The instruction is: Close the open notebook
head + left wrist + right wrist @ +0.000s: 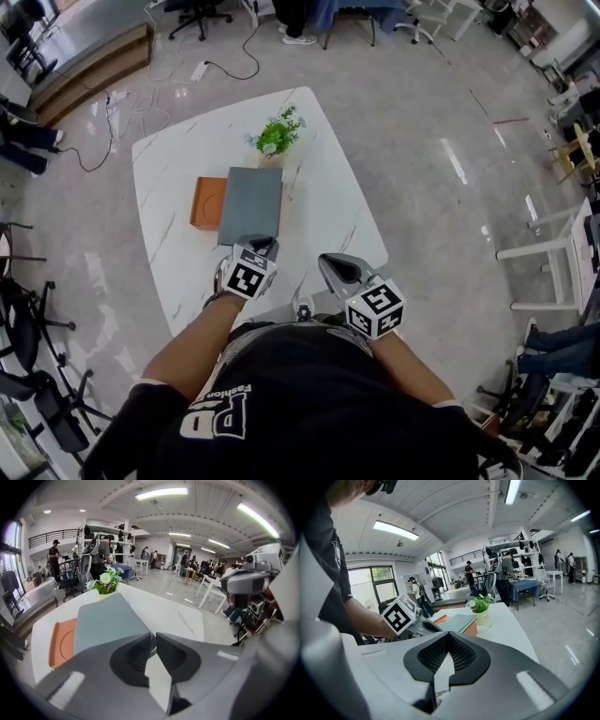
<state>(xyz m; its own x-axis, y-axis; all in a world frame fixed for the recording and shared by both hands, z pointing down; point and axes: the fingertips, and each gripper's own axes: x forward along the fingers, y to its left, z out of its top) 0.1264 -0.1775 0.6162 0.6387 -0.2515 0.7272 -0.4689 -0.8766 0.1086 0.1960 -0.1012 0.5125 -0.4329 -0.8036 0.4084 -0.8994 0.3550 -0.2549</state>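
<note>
**Left claw** [265, 246]: the two dark jaws stood drawn together to a narrow slit, with nothing between them. In the left gripper view the left claw [153, 641] lay just at the near edge of the flat, grey-blue, rectangular notebook [105, 620]; whether the tips touched the cover could not be told.

**Right claw** [333, 265]: its jaws met at the tips and gripped nothing. It was held over the near part of the white marble-patterned table [319, 187], to the right of the notebook [251, 202] and apart from it. Seen in its own view, the right claw [449, 641] pointed past the left gripper's marker cube [399, 616] toward the notebook [457, 620].

**Notebook**: it lay flat near the middle of the table with its grey cover facing up and no pages showing. It partly overlapped a flat orange rectangular board with a circular groove [206, 202], which projected from under its left side [63, 641].

**Beyond**: a small green potted plant with pale flowers [277, 136] stood just past the notebook's far edge [107, 581].
</note>
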